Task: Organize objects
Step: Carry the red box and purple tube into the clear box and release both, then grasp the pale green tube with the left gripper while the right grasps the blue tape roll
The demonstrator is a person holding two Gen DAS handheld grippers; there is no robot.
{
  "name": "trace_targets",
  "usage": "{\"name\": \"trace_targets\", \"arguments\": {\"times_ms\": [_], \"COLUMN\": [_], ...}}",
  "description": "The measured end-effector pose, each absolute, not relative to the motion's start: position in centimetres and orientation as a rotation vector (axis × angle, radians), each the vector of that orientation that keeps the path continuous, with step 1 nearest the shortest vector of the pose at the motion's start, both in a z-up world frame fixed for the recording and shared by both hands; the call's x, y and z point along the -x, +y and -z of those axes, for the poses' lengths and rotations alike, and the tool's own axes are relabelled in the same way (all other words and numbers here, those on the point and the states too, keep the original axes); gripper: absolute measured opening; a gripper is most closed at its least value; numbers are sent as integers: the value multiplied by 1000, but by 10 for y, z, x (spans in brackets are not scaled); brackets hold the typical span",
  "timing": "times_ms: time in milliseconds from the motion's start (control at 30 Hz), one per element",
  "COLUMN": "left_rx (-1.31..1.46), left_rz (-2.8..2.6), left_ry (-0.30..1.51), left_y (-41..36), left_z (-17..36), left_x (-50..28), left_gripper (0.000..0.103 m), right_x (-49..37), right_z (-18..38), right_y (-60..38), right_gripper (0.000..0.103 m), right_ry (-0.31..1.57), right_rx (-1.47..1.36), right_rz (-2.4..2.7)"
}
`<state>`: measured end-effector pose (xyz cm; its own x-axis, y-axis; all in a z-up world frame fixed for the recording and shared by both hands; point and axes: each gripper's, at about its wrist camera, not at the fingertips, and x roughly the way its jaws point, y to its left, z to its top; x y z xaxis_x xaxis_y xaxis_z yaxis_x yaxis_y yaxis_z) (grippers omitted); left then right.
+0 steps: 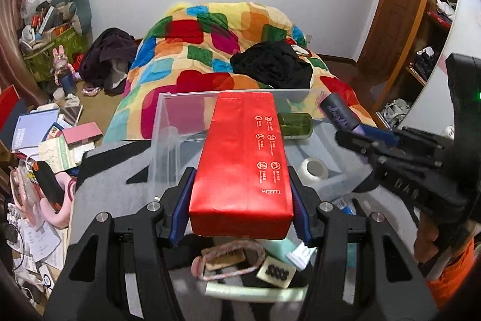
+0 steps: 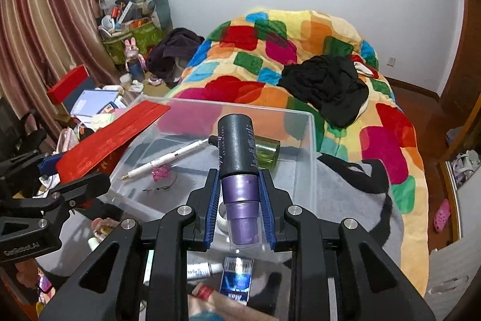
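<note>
Small clutter lies nearest the left wrist camera, below the left gripper [image 1: 242, 200]: a pink cord bracelet [image 1: 228, 260] and a pale card of black buttons [image 1: 276, 271], both on a grey blanket [image 1: 105, 170] short of the clear plastic bin [image 1: 168, 134]. That gripper's blue-padded fingers [image 1: 180, 206] press on the near end of a long red box [image 1: 243, 167], which reaches forward over the bin's near wall. Inside the bin, beyond the red box's right side, lie a green glass jar [image 1: 296, 125] on its side and a roll of clear tape [image 1: 314, 169]. From the right wrist camera, the right gripper [image 2: 240, 209] has its fingers drawn narrow around the purple lower part of a cosmetic bottle with a dark grey cap [image 2: 239, 146], the cap pointing out above the bin. On the bin's floor, left of the bottle, rest a white pen [image 2: 168, 160] and a small pink trinket [image 2: 162, 172]. Short of the bin, under the right gripper, sit a white tube [image 2: 201, 270] and a blue packet [image 2: 237, 282]. Beyond the bin's far wall stretches a bed with a multicoloured quilt [image 2: 300, 50], a black garment [image 2: 327, 86] heaped on it.
</note>
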<state>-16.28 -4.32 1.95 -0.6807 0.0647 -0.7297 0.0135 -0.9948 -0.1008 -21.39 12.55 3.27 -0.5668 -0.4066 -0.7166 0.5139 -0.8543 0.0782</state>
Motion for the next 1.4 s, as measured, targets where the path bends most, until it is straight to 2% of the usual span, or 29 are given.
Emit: {"name": "trace_targets", "arguments": {"times_ms": [500,600,700,867,967,1167,1400], "left_rx": [1272,1239,1193,1124,1102,1153,1296], "left_rz": [-2822,-2849,-2876,-2907,-2918,-2904,-2866], "left_ry": [-131,-91,-53,-15,0,39,-11], "left_y": [-35,-30,-27,-22,-21,-20,-15], "left_z": [-14,-21,-29,-41,-43,-27,13], "left_x": [169,160,149,130,119,100,92], "left_gripper": [58,63,69,80,87,87,88], "right_x": [217,212,203,183,171,149,132], "right_z": [-19,-23,-31,-45,-50,-50,-32], "right_y": [108,111,116,127,134,149,165], "right_gripper": [23,24,28,44,50,59,65], "right_ry": [222,204,189,186,178,189,196], "right_rx": [-1103,-1094,-1068,-1003,-973,-936,-969], "right_rz": [2285,2275,2275,2297,2302,2311,2311]}}
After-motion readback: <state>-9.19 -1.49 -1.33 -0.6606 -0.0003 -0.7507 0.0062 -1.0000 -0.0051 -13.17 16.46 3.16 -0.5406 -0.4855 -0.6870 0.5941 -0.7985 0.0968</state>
